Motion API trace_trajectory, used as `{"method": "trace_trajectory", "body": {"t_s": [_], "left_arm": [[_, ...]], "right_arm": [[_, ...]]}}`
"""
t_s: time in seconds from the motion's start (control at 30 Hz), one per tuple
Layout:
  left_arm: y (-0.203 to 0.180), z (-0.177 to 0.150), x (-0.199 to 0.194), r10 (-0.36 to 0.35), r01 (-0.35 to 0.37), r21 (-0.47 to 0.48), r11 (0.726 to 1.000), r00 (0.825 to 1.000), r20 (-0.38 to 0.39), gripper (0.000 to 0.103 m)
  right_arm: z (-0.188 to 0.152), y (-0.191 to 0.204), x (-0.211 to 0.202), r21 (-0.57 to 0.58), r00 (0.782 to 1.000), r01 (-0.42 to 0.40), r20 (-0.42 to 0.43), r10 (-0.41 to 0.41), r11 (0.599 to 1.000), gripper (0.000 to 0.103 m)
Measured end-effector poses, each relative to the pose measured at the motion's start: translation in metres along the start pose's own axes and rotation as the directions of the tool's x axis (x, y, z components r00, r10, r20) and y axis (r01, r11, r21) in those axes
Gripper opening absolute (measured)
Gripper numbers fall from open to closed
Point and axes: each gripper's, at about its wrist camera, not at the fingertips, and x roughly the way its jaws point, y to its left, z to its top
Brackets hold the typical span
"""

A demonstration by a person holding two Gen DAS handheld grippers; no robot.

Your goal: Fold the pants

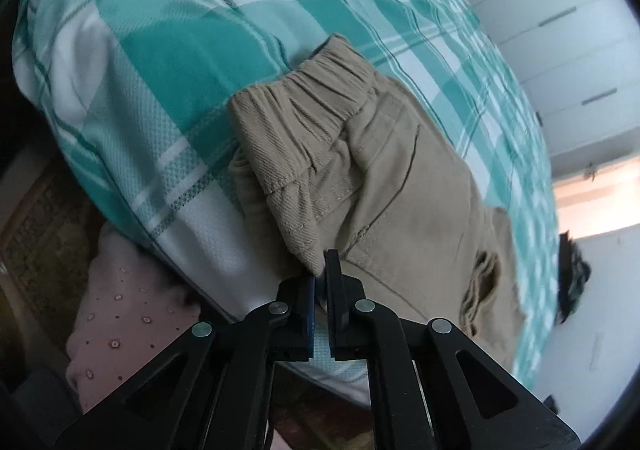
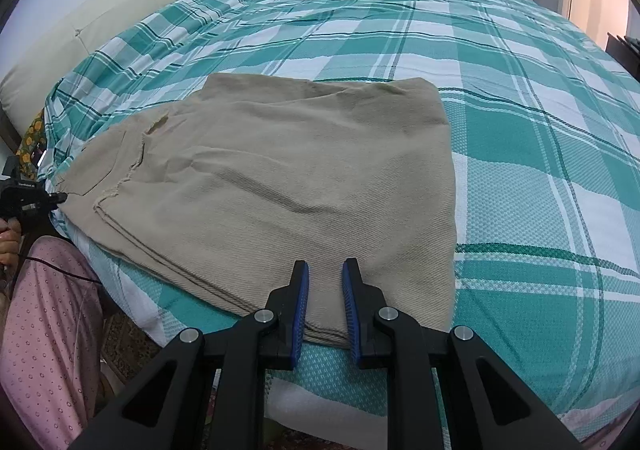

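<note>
Pinching a corner of the pants (image 1: 360,178) with my left gripper (image 1: 322,282): jaws nearly closed, tan cloth caught at the tips near the waistband end. Right gripper (image 2: 326,282) is partly open, fingers straddling the near edge of the pants (image 2: 280,178) and holding nothing, as far as I can tell. Pants lie already folded into a flat stack on the bed (image 2: 520,130), close to its near edge. Long axis runs left to right across me: waistband toward my left gripper, the other end by my right. From the right view the left gripper (image 2: 56,199) sits at the far left corner of the cloth, touching it. Each gripper is on its own end, well apart. Next fold probably brings one end over the other along that axis; right has to clamp first. Layered edges may slip.
</note>
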Motion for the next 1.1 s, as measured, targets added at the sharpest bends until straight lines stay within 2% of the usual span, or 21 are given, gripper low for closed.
{"method": "trace_trajectory", "body": {"t_s": [0.07,0.1,0.13,0.2,0.23,0.3,0.4,0.5,0.6,0.63,0.7,0.77,0.8,0.83,0.87,0.9,0.93,1.0,1.03,1.1], "left_arm": [[-0.006,0.000,-0.011,0.009,-0.009,0.008,1.000,1.000,0.020,0.017],[-0.005,0.000,-0.019,-0.011,0.011,-0.012,1.000,0.999,0.033,0.035],[-0.001,-0.001,-0.029,-0.036,0.039,-0.045,0.998,0.998,0.057,0.059],[0.010,-0.004,-0.046,-0.060,0.074,-0.111,0.991,0.991,0.123,0.076],[0.014,-0.004,-0.049,-0.069,0.086,-0.130,0.988,0.989,0.132,0.076],[0.021,-0.004,-0.041,-0.101,0.117,-0.163,0.980,0.990,0.102,0.076],[0.022,-0.004,-0.019,-0.109,0.117,-0.190,0.975,0.993,0.055,0.076],[0.015,-0.001,-0.001,-0.095,0.106,-0.188,0.976,0.993,0.064,0.073],[0.016,0.001,0.003,-0.135,0.155,-0.223,0.962,0.986,0.102,0.049],[0.017,0.002,0.006,-0.132,0.154,-0.229,0.961,0.985,0.108,0.045],[0.023,0.002,0.014,-0.133,0.157,-0.247,0.956,0.985,0.110,0.046],[0.027,0.002,0.019,-0.134,0.160,-0.258,0.953,0.984,0.116,0.052],[0.025,0.004,0.019,-0.139,0.166,-0.265,0.950,0.984,0.115,0.045],[0.023,0.004,0.016,-0.139,0.164,-0.259,0.952,0.984,0.115,0.022],[0.018,0.004,0.007,-0.104,0.131,-0.242,0.961,0.987,0.123,0.014],[0.006,0.003,-0.007,-0.086,0.114,-0.198,0.974,0.986,0.144,0.010],[-0.006,0.004,-0.017,-0.074,0.100,-0.157,0.983,0.984,0.161,0.009],[-0.053,-0.001,-0.045,-0.020,0.019,0.004,1.000,0.977,0.210,0.009],[-0.078,-0.005,-0.057,-0.009,-0.011,0.086,0.996,0.972,0.237,0.008],[-0.147,-0.021,-0.080,-0.023,-0.061,0.283,0.957,0.959,0.283,0.008]], "right_arm": [[0.000,0.000,-0.001,-0.001,1.000,0.000,0.001,0.000,1.000,0.019],[0.000,-0.001,-0.001,0.002,1.000,-0.003,0.002,0.003,1.000,0.019],[0.000,-0.002,-0.001,0.005,1.000,-0.006,0.002,0.006,1.000,0.019],[0.001,-0.002,0.000,0.008,1.000,-0.008,0.002,0.008,1.000,0.019],[0.001,-0.002,0.000,0.008,1.000,-0.006,0.001,0.006,1.000,0.019],[0.001,-0.001,0.000,0.005,1.000,-0.003,0.001,0.003,1.000,0.019],[0.001,-0.001,0.001,0.000,1.000,-0.002,0.000,0.002,1.000,0.019],[0.001,-0.001,0.001,0.005,1.000,-0.005,0.002,0.005,1.000,0.019],[0.002,-0.001,0.001,0.005,1.000,-0.005,0.002,0.005,1.000,0.019],[0.002,-0.001,0.001,0.004,1.000,-0.005,0.002,0.005,1.000,0.019],[0.002,-0.001,0.001,0.006,1.000,-0.006,0.003,0.005,1.000,0.019],[0.001,0.000,0.002,0.006,1.000,-0.005,0.004,0.005,1.000,0.019],[0.001,-0.001,0.002,0.006,1.000,-0.006,0.004,0.006,1.000,0.019],[0.002,-0.001,0.002,0.006,1.000,-0.006,0.003,0.006,1.000,0.019],[0.002,-0.001,0.002,0.007,1.000,-0.008,0.003,0.008,1.000,0.019],[0.002,-0.001,0.002,0.009,1.000,-0.012,0.004,0.012,1.000,0.019],[0.001,-0.002,0.001,0.010,1.000,-0.015,0.004,0.015,1.000,0.019],[0.001,-0.004,0.001,0.018,1.000,-0.025,0.008,0.025,1.000,0.019],[0.000,-0.006,0.001,0.023,1.000,-0.030,0.009,0.029,0.999,0.019],[0.001,-0.007,0.000,0.032,0.999,-0.038,0.010,0.038,0.999,0.019]]}}
